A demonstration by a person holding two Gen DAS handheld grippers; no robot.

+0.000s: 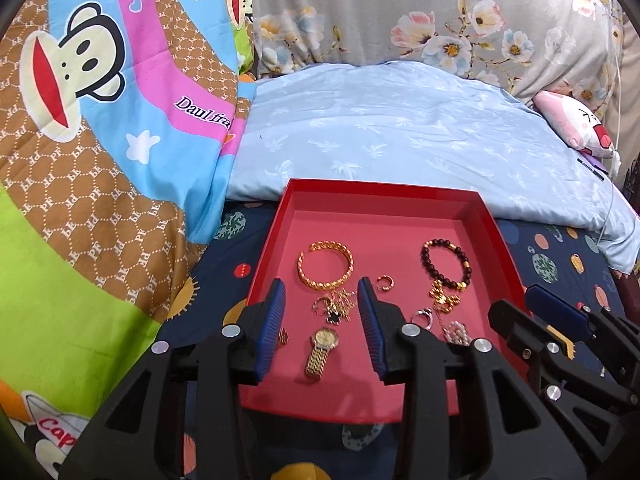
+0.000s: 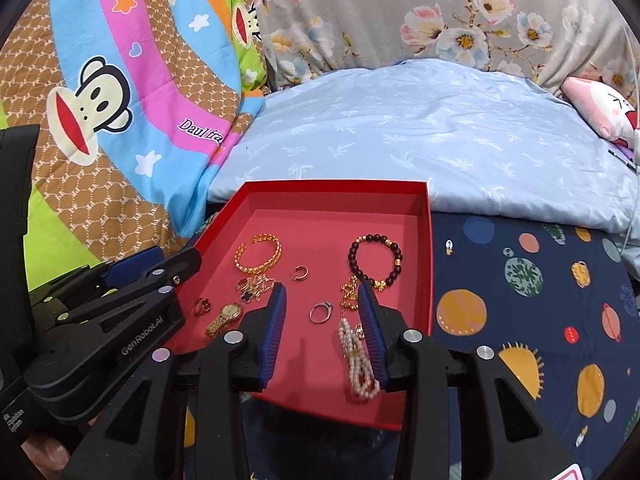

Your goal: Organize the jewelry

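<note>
A red tray [image 1: 484, 224] [image 2: 430, 240] lies on the bed and holds jewelry. In it are a gold bangle [image 1: 325, 264] [image 2: 259, 258], a dark bead bracelet [image 1: 445, 264] [image 2: 376, 258], a gold watch [image 1: 322, 350] [image 2: 224, 318], a small gold hoop [image 1: 385, 282] [image 2: 301, 273], a silver ring [image 2: 320, 312], a pearl strand [image 2: 358, 364] and a tangled gold necklace [image 1: 338, 304]. My left gripper [image 1: 322, 298] is open above the tray's near left, over the watch. My right gripper [image 2: 322, 300] is open above the tray's near right, pearls by its right finger.
The tray rests on a navy planet-print sheet [image 2: 520, 300]. A light blue pillow [image 1: 400, 128] lies behind the tray. A cartoon monkey quilt [image 1: 100, 140] rises on the left. A floral cover [image 1: 440, 12] and a pink plush [image 1: 576, 128] are at the back right.
</note>
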